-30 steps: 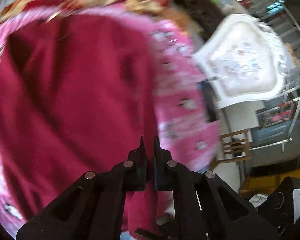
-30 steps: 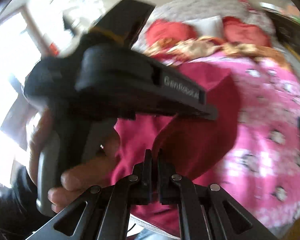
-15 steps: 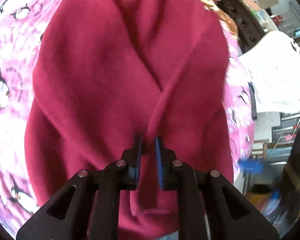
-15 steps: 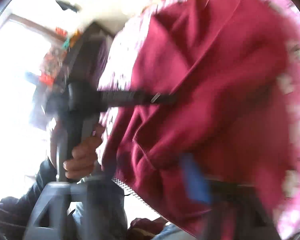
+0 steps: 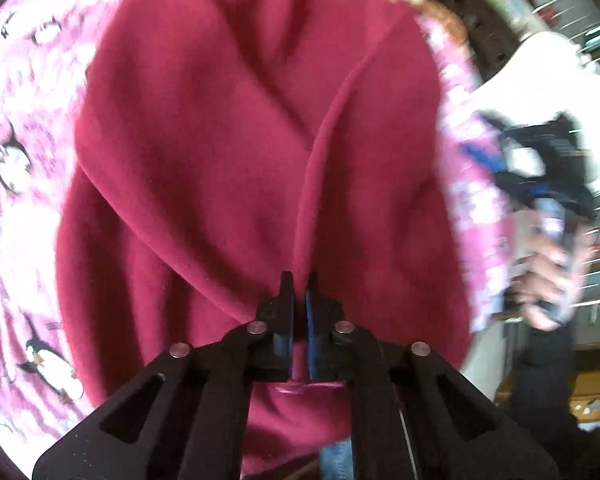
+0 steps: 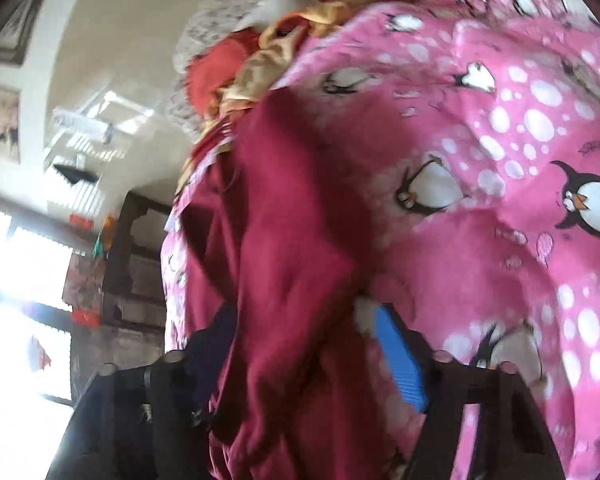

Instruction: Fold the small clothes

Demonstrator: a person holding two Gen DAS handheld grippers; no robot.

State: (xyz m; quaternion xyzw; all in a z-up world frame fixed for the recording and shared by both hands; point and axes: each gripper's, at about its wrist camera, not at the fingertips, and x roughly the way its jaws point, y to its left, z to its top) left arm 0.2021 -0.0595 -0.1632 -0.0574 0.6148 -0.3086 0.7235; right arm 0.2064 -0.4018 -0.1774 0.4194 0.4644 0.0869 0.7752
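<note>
A dark red fleece garment (image 5: 240,140) lies folded over itself on a pink penguin-print blanket (image 5: 16,208). My left gripper (image 5: 298,284) is shut, pinching a fold of the garment near its lower edge. In the left wrist view my right gripper (image 5: 540,168) shows blurred at the right, held in a hand, away from the garment. In the right wrist view the garment (image 6: 284,264) lies between the wide-open fingers of my right gripper (image 6: 300,320), with one blue pad (image 6: 400,356) showing at its right edge.
The blanket (image 6: 500,120) covers the bed. Red and gold pillows (image 6: 236,60) lie at the head. A white chair back (image 5: 548,64) stands off the right side of the bed. A dark wooden frame (image 6: 132,256) and bright window are at left.
My right gripper has opened and moved off to the garment's right side, its jaws now spread around the cloth. My left gripper keeps its pinch on the fold, little moved.
</note>
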